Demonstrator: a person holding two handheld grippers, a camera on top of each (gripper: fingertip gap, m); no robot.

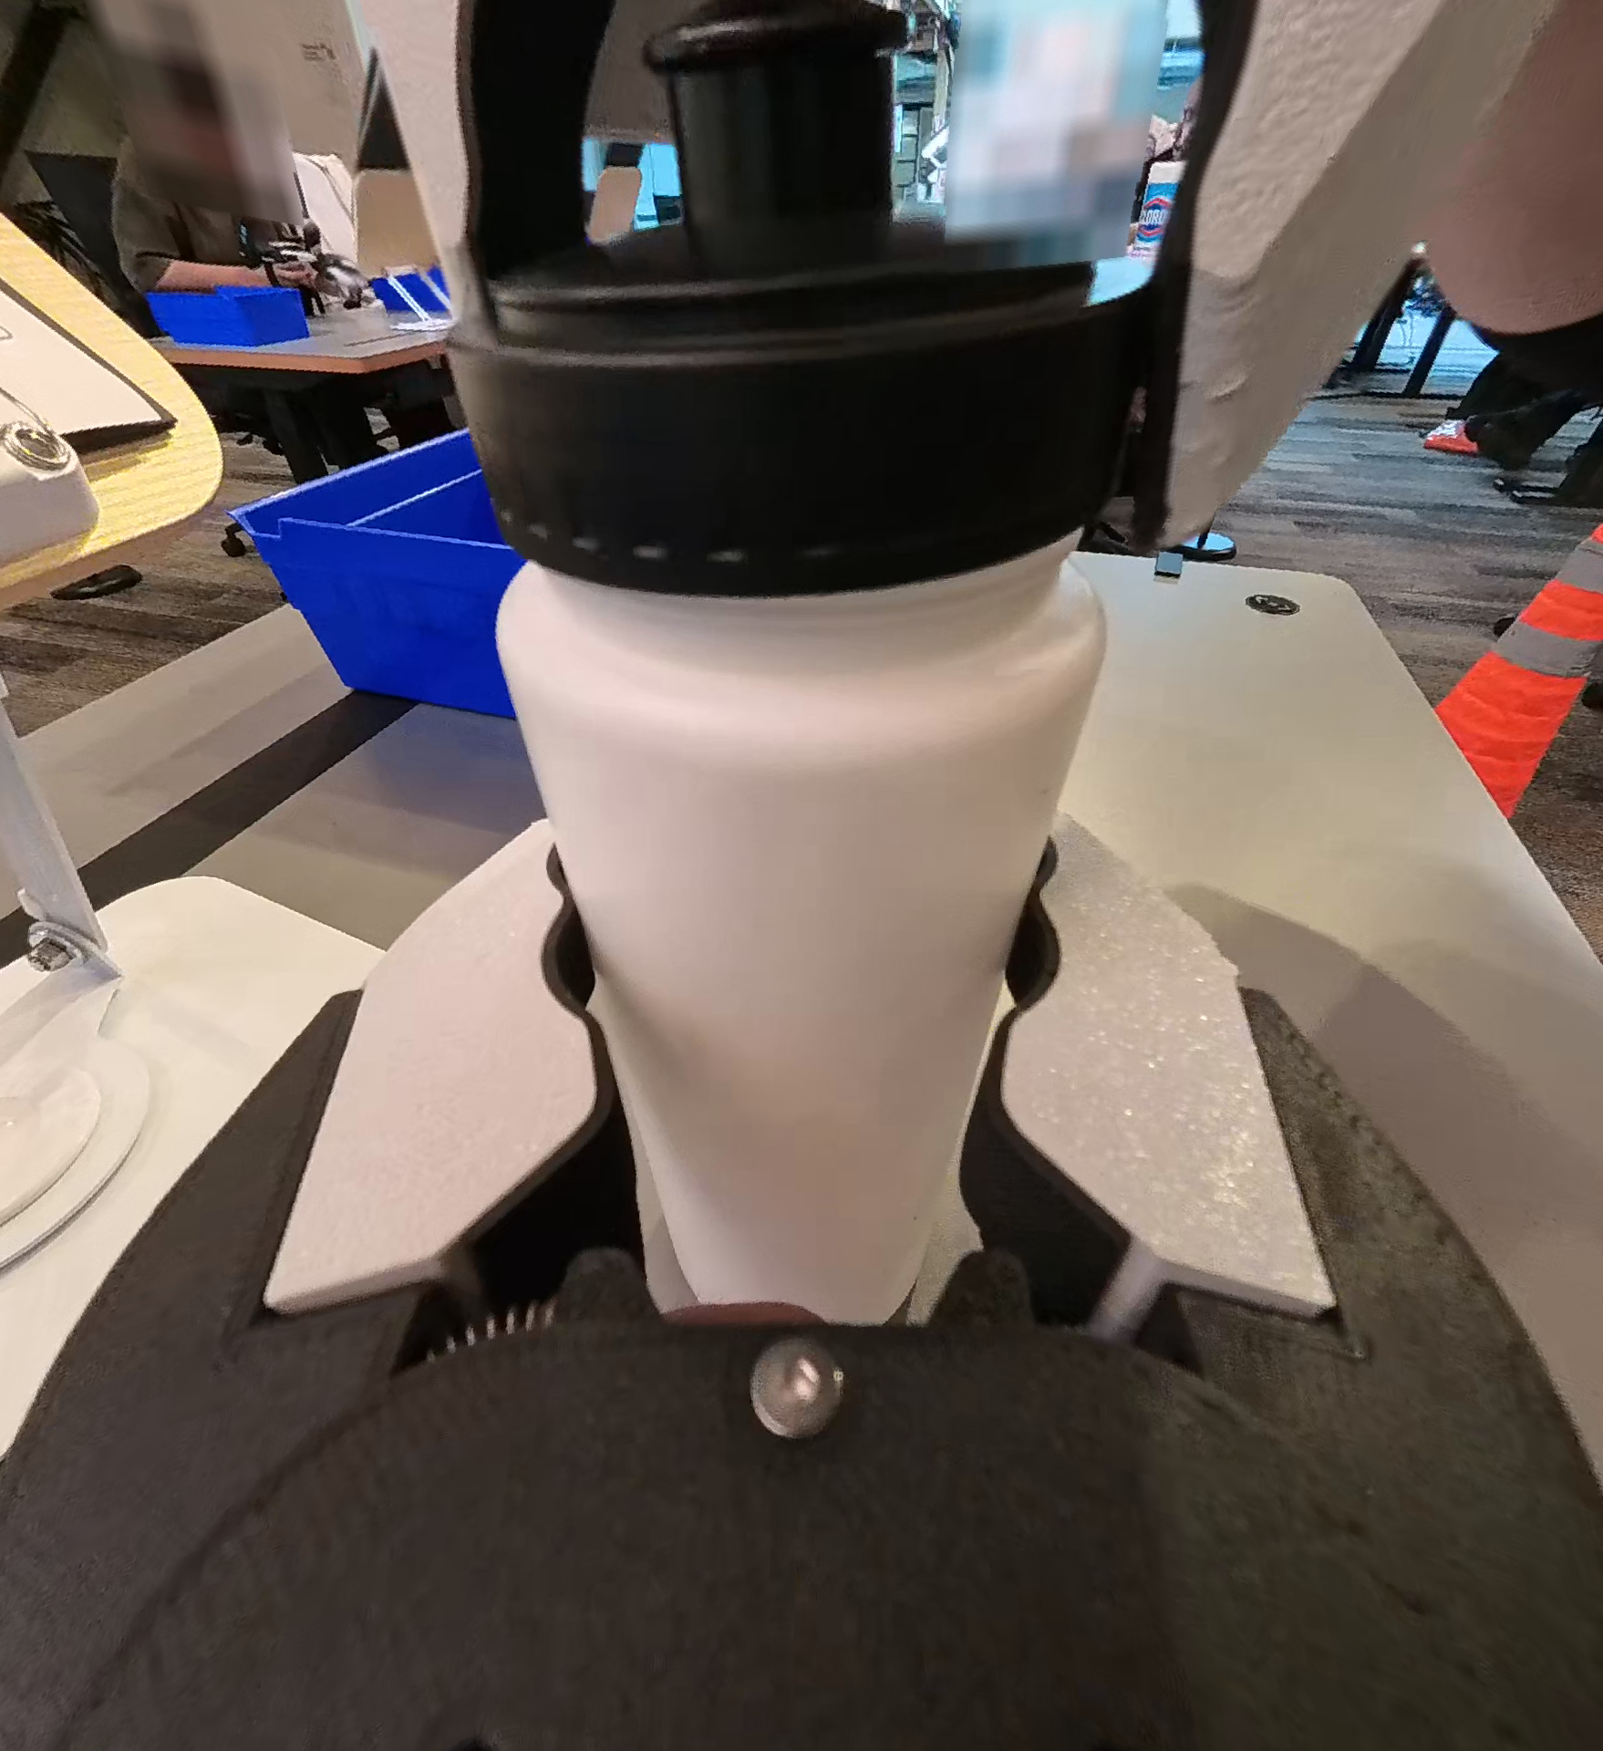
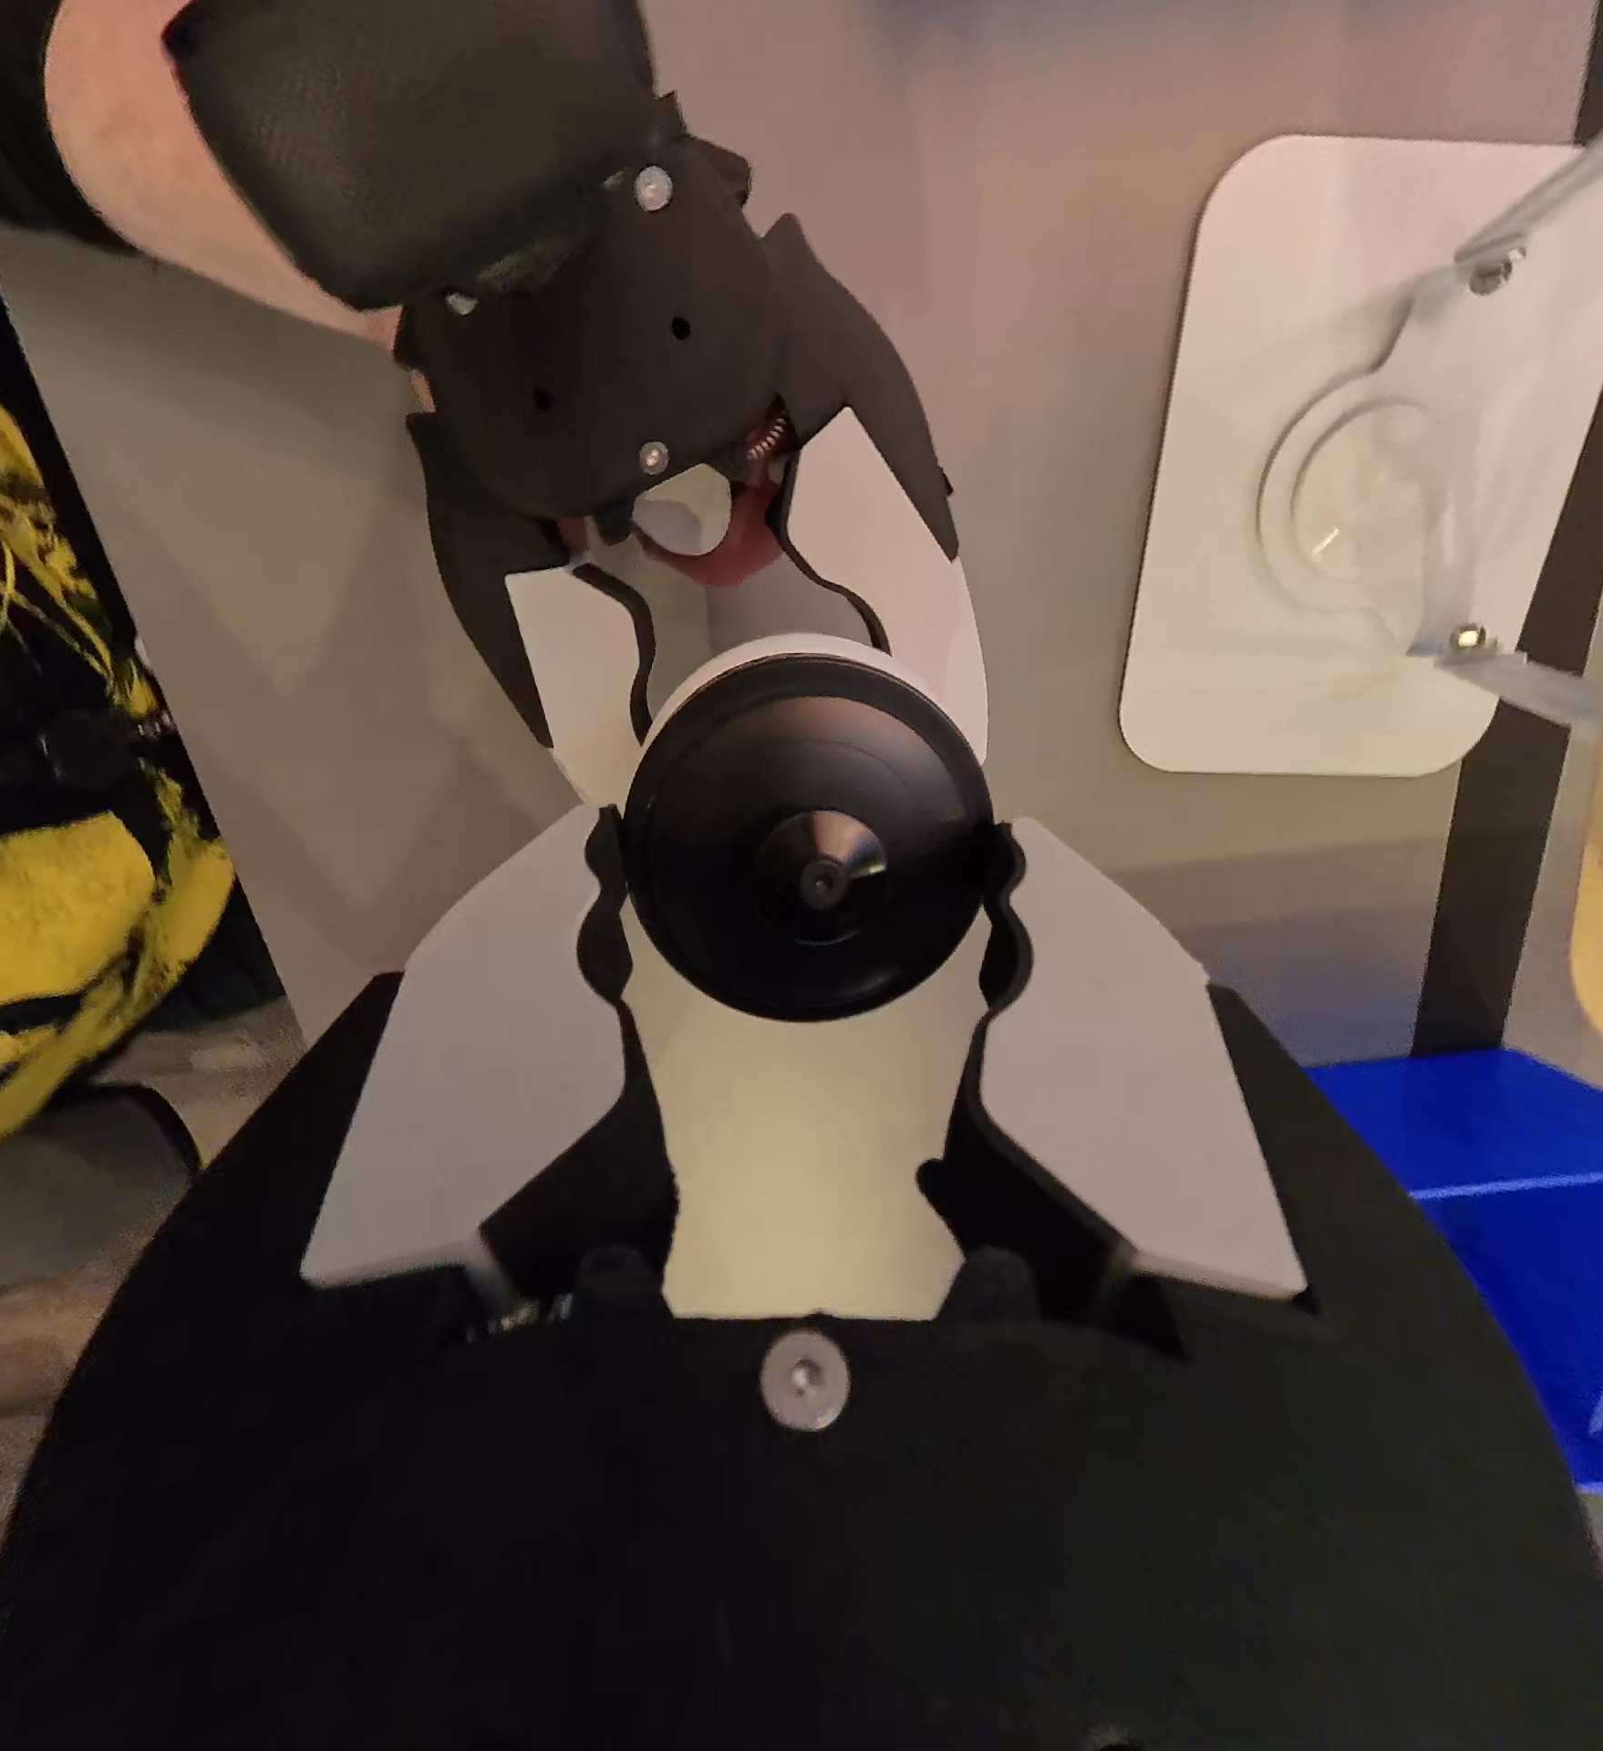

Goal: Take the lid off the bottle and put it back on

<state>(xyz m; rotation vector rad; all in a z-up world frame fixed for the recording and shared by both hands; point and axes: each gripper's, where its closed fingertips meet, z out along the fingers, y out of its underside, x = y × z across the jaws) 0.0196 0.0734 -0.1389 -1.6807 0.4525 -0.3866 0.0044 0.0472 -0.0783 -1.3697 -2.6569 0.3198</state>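
The white bottle (image 1: 798, 853) stands upright on the pale bench (image 1: 1300, 758), clamped low on its body by the left tongs (image 1: 802, 933). From above, the right tongs (image 2: 807, 891) grip the black spouted lid (image 2: 807, 843) — seated on the bottle's neck. A blue bin (image 1: 381, 568) sits behind.

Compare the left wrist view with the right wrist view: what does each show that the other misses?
Left wrist only: the bottle's white side, an orange cone, and the lid's spout side-on. Right wrist only: the lid's top face and a yellow-and-black garment. Both: the black lid seated on the bottle, the left claw closed on the body, the right claw gripping the lid, and the blue bin.
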